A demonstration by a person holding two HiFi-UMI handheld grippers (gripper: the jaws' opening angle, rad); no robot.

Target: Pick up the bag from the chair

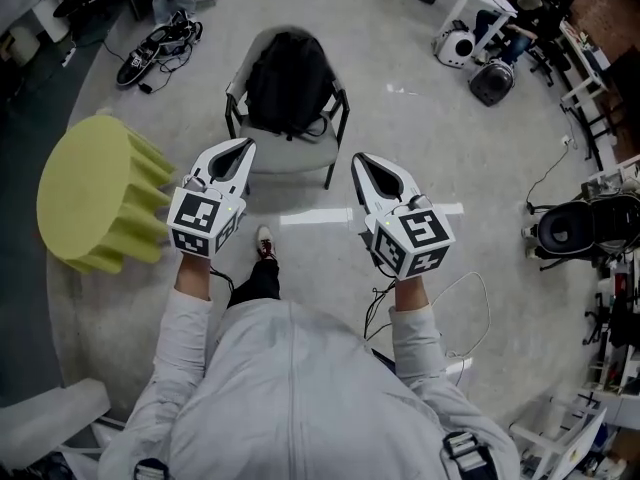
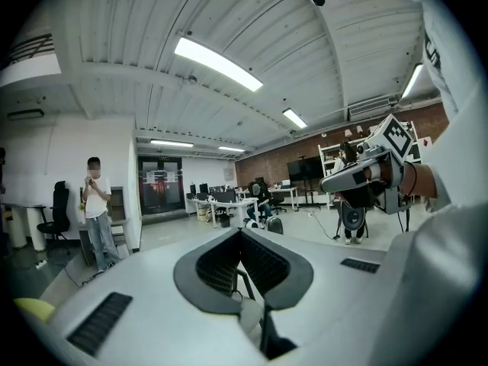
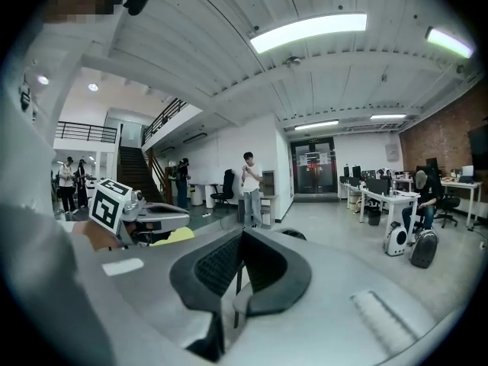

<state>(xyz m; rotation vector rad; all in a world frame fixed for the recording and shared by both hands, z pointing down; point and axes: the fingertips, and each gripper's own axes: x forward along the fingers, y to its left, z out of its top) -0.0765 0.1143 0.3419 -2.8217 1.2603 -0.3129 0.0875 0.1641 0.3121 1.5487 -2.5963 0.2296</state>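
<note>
Closest to you, both tools are held up in front of your chest and neither has anything in it: your left gripper (image 1: 243, 148) is clenched, its pads pressed together at the tips with only air behind them, and your right gripper (image 1: 360, 160) is clenched the same way. Both point ahead toward the chair (image 1: 290, 158), yet they hang well short of it, with your shoe (image 1: 265, 243) on the floor between them. Just beyond, the black bag (image 1: 290, 80) sits upright on the chair, leaning against the backrest, with what looks like a strap looping out at its lower right; nothing touches it. Off to your left stands a yellow ribbed stool (image 1: 92, 193), out of your path. By my reading the task has barely begun: no approach, no grasp, no lift. Everything that matters is left to do: step in, let at least one gripper spread its jaws, find a strap or the top of the bag, close on it, and raise the bag off the chair
</note>
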